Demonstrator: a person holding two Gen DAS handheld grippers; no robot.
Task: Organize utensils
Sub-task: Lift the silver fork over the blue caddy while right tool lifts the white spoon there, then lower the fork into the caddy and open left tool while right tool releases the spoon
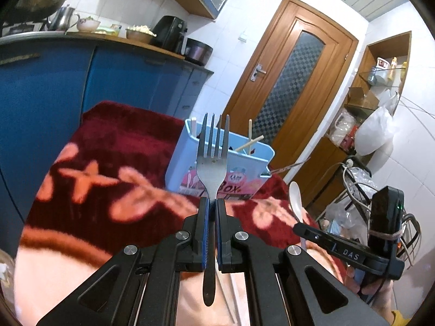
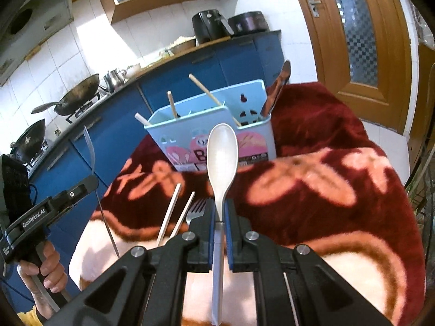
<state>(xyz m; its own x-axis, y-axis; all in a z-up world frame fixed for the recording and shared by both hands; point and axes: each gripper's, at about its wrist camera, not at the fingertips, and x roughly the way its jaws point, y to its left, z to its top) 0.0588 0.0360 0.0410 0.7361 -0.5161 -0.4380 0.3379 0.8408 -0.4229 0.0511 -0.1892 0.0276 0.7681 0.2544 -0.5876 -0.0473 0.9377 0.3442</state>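
- Utensils wait in both grippers above a dark red blanket with a pink flower pattern [image 2: 326, 141] that covers the worktop: the left gripper [image 1: 212, 203] has its jaws closed narrow on the neck of a steel four-tined fork [image 1: 212, 160], tines up, handle hanging below the pads.
- The right gripper [image 2: 220, 209] has its jaws closed on the stem of a white plastic spoon with a pale blue handle [image 2: 221, 152], bowl up and facing the camera.
- A light blue plastic utensil box with pink printed artwork [image 2: 212, 135] stands on the blanket ahead of both grippers, apart from them; wooden chopsticks [image 2: 210, 96] lean in one compartment, and a steel utensil [image 2: 274, 92] stands at its right end.
- Still loose on the blanket, just below the spoon: a pair of pale chopsticks [image 2: 170, 214] and a second steel fork [image 2: 196, 212], partly hidden by the right gripper.
- Judged from here, the step is dropping each held piece into the box. Doing it well likely means carrying each one above the rim, lowering it handle first into a free compartment clear of the leaning chopsticks, and opening the jaws only once the handle is inside.
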